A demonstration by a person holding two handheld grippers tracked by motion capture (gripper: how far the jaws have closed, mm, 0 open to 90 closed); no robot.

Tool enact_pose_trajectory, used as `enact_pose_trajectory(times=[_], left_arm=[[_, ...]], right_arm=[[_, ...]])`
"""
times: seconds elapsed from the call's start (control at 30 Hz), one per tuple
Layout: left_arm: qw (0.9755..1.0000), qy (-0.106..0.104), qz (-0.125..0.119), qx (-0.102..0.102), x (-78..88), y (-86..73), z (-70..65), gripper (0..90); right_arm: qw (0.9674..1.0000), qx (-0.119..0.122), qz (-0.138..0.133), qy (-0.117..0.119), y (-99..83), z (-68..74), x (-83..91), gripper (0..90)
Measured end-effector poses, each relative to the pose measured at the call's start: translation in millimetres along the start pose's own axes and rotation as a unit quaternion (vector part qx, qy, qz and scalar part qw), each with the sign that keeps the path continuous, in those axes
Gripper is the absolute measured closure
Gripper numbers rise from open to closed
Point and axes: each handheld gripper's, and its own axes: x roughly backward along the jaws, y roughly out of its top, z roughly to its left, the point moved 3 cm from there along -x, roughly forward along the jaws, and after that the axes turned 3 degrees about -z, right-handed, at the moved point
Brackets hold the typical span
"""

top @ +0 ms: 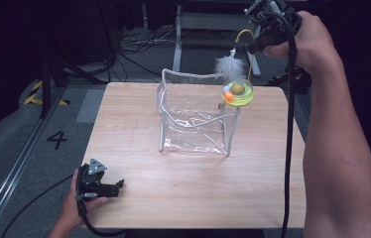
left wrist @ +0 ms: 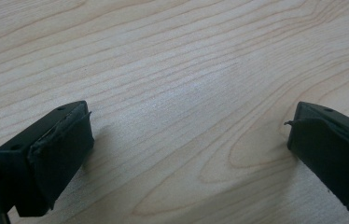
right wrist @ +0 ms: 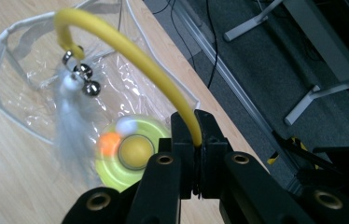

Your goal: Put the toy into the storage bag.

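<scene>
A cat toy hangs from my right gripper point(top: 251, 45) point(right wrist: 195, 136), which is shut on its curved yellow wand point(top: 245, 32) point(right wrist: 130, 52). The toy's yellow-green disc point(top: 237, 93) point(right wrist: 130, 151), holding small balls, hovers over the far right corner of a clear plastic bag point(top: 193, 119) point(right wrist: 28, 70). This bag stands open-topped on the wooden table point(top: 173, 188). A white feather point(top: 229, 66) point(right wrist: 72, 116) and small bells point(right wrist: 85, 77) dangle from the wand's tip. At the table's front left my left gripper point(top: 118, 185) point(left wrist: 186, 144) rests open, with bare wood between its jaws.
Beyond the table's far edge are metal stand legs point(top: 177, 44) and loose cables point(top: 139, 42) on the dark floor. A floor rail point(top: 15, 168) and a painted "4" point(top: 57, 140) lie to the left. The right gripper's cable point(top: 289, 148) hangs down along the forearm.
</scene>
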Motion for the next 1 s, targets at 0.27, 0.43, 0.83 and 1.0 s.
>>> enact_pose_trajectory(times=[0.27,0.43,0.83,1.0], left_arm=[[1.0,0.0,0.0,-0.001,0.1,-0.1,0.1,0.5],[1.0,0.0,0.0,0.0,0.1,0.0,0.1,0.4],[1.0,-0.001,0.0,-0.001,0.1,-0.1,0.1,0.4],[1.0,-0.001,0.0,-0.001,0.0,-0.1,0.1,0.5]], right_arm=[[1.0,0.0,-0.006,0.006,5.8,0.7,-13.1,88.1],[0.9999,0.0,-0.008,0.01,8.0,1.0,-19.5,88.1],[0.9998,-0.001,-0.007,0.018,9.7,6.3,-39.5,88.1],[0.9997,0.0,-0.003,0.022,8.3,8.1,-46.7,88.0]])
